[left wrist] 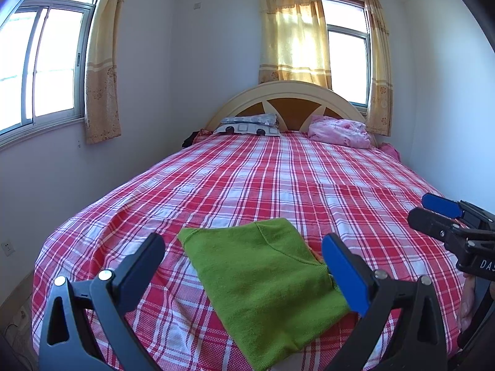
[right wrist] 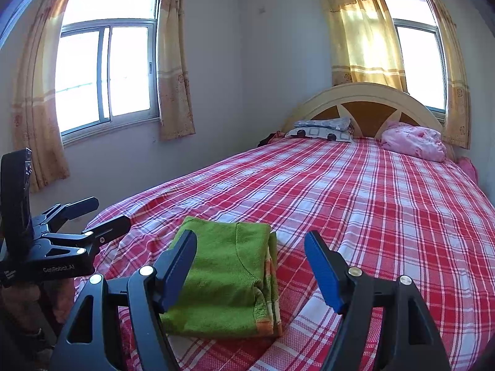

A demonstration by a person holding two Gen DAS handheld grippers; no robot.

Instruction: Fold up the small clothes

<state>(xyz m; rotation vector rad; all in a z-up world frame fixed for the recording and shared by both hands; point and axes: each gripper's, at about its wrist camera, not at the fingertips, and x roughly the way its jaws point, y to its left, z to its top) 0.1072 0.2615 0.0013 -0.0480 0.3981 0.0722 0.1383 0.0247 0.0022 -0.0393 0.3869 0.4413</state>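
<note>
Folded green knit garment, flat on red-and-white plaid bed sheet. Left gripper fingers wide apart, empty; right gripper likewise, empty.

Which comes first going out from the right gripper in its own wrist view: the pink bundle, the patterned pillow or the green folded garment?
From the right gripper, nearest first:
1. Green folded garment, just ahead, toward its left finger.
2. Patterned pillow, far end, left of the headboard.
3. Pink bundle, far end, right; nearly level with the pillow, so 2 and 3 are too close to call.
</note>
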